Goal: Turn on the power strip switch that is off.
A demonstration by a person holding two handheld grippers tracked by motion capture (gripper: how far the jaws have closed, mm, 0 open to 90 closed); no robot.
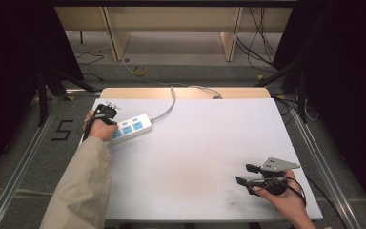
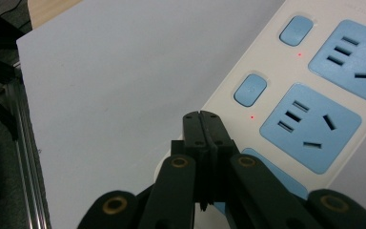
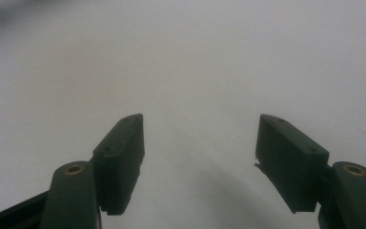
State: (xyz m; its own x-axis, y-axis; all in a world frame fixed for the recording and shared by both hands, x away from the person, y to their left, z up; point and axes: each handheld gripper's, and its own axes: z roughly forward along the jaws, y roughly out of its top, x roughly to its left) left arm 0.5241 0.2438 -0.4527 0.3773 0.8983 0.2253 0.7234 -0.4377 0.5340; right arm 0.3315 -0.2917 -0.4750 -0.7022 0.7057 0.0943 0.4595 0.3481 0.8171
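Observation:
A white power strip (image 1: pixel 132 127) with blue sockets lies at the table's left rear, its grey cable running off the back. In the left gripper view the power strip (image 2: pixel 310 81) shows blue switch buttons (image 2: pixel 250 89) with small red lights beside them. My left gripper (image 2: pixel 202 114) is shut with nothing between the jaws, its tip just over the strip's near end, by the lowest button. In the high view the left gripper (image 1: pixel 106 113) is held above that end. My right gripper (image 1: pixel 246 174) rests near the table's front right, open and holding nothing; its fingers (image 3: pixel 124 157) stand wide apart over bare white surface.
The white table top (image 1: pixel 195 152) has a wooden strip along its back edge. Metal rails run along both sides of the table. Cables and a yellow coil lie on the floor behind, under a wooden bench.

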